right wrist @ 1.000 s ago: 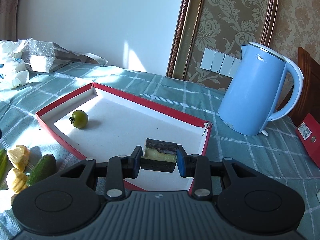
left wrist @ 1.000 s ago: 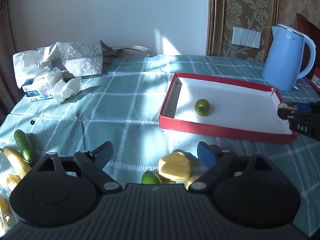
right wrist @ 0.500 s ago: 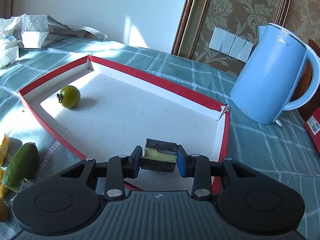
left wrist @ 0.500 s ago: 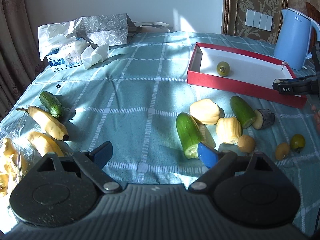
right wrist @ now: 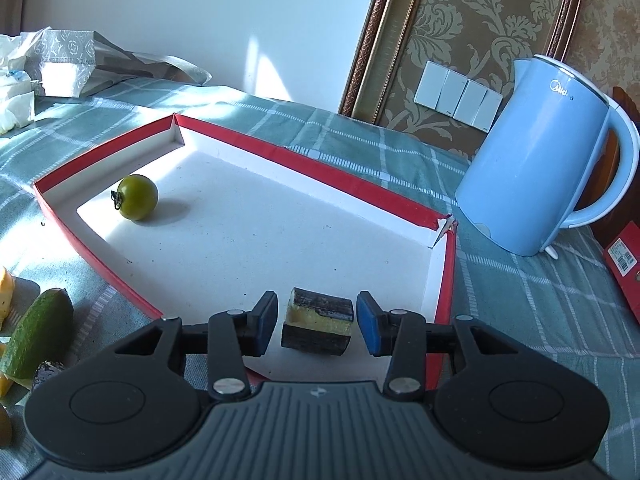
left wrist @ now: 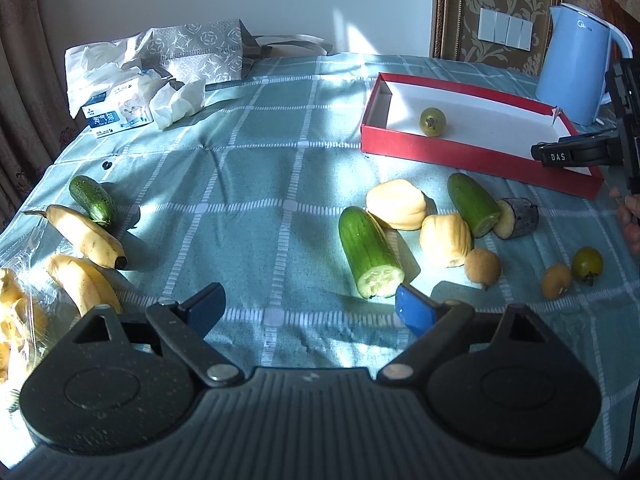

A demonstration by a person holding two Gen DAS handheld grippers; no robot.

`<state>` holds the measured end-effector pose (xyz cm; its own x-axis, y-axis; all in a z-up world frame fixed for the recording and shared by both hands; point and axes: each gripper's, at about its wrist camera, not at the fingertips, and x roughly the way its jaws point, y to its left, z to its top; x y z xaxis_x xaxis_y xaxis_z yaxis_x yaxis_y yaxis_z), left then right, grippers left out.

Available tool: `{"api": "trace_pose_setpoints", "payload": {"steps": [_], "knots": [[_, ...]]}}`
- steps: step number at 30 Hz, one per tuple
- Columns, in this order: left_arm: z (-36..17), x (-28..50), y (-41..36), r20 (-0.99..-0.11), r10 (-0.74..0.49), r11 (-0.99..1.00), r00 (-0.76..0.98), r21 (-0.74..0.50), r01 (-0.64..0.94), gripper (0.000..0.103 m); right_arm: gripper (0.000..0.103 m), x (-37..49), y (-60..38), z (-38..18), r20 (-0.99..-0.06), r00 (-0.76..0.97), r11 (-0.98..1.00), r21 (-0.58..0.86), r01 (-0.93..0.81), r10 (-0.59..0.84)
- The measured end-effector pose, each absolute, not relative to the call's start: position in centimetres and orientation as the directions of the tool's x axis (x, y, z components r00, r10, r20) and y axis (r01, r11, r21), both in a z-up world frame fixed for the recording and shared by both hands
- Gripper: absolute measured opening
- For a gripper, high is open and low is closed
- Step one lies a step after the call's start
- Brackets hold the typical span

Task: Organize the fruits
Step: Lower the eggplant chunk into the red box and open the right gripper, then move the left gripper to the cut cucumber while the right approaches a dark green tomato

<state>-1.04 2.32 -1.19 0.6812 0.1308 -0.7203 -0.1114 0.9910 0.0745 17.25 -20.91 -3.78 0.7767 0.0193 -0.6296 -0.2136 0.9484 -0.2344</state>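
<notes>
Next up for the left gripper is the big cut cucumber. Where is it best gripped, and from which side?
Grip the cut cucumber mid-length across its round sides, coming from above. It lies flat, cut face toward the left gripper, whose jaws are open.

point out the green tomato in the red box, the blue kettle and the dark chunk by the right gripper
green tomato [right wrist: 138, 197], right wrist view, middle of its skin
blue kettle [right wrist: 532, 168], right wrist view, body side
dark chunk [right wrist: 318, 322], right wrist view, front face

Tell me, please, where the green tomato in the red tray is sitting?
In the right wrist view, the green tomato sits alone in the red tray's far left corner, well apart from the dark-skinned chunk near the front.
</notes>
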Motion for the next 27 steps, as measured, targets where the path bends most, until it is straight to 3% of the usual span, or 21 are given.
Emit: {"api": "trace_pose_setpoints", "payload": {"steps": [3, 10, 18, 27], "knots": [[-1.0, -1.0, 2.2, -0.716, 0.123, 0.992, 0.687, 0.073, -0.102, 0.091, 0.052, 17.1, -20.6, -3.4, -0.615, 0.788, 0.943, -0.249, -0.220, 0.022], [-0.9, -1.2, 1.8, -0.704, 0.087, 0.996, 0.705, 0.052, -0.070, 0.091, 0.052, 12.1, -22.3, -0.8, -0.569, 0.821, 0.953, -0.224, -0.206, 0.044], [-1.6, -0.9, 1.3, -0.704, 0.048, 0.999, 0.709, 0.041, -0.027, 0.093, 0.052, 3.7, -23.5, -2.2, -0.633, 0.770, 0.941, -0.210, -0.266, 0.077], [-2.3, -1.0, 1.3, -0.708, 0.033, 0.999, 0.705, 0.051, 0.004, 0.096, 0.051, 0.1, -21.7, -2.3, -0.622, 0.774, 0.930, -0.205, -0.307, 0.118]]}}
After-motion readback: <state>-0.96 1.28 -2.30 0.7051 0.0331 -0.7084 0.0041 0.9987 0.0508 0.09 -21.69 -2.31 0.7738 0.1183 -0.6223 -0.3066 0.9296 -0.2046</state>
